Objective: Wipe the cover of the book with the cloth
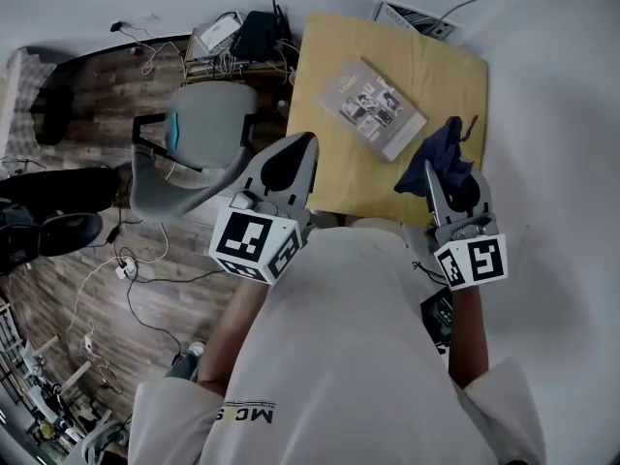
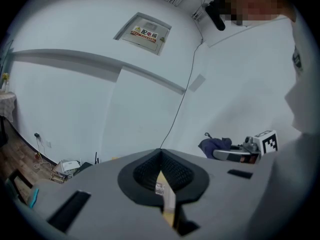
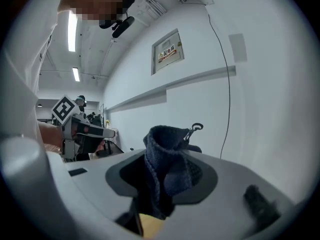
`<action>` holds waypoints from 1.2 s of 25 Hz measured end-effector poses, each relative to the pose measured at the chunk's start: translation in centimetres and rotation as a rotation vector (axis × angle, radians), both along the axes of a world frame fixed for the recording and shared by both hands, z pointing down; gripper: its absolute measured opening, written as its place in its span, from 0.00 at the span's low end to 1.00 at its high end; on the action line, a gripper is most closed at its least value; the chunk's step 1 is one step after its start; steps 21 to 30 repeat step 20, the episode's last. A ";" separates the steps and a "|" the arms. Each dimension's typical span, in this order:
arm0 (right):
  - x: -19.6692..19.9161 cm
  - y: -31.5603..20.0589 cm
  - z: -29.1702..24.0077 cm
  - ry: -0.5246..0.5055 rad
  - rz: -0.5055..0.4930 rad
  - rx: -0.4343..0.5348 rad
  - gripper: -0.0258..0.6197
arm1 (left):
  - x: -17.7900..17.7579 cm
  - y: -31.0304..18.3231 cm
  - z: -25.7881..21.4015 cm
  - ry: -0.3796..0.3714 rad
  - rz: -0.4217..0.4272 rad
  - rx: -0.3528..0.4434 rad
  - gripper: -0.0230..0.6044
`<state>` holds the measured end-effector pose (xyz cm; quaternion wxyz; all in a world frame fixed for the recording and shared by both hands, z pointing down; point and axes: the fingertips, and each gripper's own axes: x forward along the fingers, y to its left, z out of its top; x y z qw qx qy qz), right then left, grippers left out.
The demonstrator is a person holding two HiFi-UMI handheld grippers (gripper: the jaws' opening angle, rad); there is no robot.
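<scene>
A thin book (image 1: pixel 373 108) with a grey photo cover lies flat and slanted on the yellow tabletop (image 1: pixel 441 76). My right gripper (image 1: pixel 433 177) is raised above the table's near right part, shut on a dark blue cloth (image 1: pixel 441 161). The cloth (image 3: pixel 167 159) bunches upward between the jaws, with a small hanging loop at its top. My left gripper (image 1: pixel 306 143) is raised near the table's near left corner, its jaws shut with nothing held. Both grippers tilt upward toward the white wall, short of the book. The left gripper view also catches the cloth (image 2: pixel 216 145).
A grey chair (image 1: pixel 199 139) stands left of the table on the wooden floor. Boxes and cables (image 1: pixel 232 39) clutter the floor beyond it. A magazine (image 1: pixel 415 17) lies at the table's far edge. The white wall (image 1: pixel 562 114) runs along the right.
</scene>
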<state>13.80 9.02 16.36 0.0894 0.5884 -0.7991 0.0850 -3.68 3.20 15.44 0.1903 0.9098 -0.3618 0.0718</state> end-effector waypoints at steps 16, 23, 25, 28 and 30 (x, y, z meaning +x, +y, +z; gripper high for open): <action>0.4 2.8 -1.7 0.044 -0.011 0.025 0.27 | 1.0 1.3 -0.5 -0.005 0.020 0.017 0.05; 0.5 2.9 -1.8 0.059 -0.012 0.036 0.27 | 1.1 1.3 -0.3 -0.006 0.019 0.014 0.05; 0.5 2.9 -1.8 0.059 -0.012 0.036 0.27 | 1.1 1.3 -0.3 -0.006 0.019 0.014 0.05; 0.5 2.9 -1.8 0.059 -0.012 0.036 0.27 | 1.1 1.3 -0.3 -0.006 0.019 0.014 0.05; 0.5 2.9 -1.8 0.059 -0.012 0.036 0.27 | 1.1 1.3 -0.3 -0.006 0.019 0.014 0.05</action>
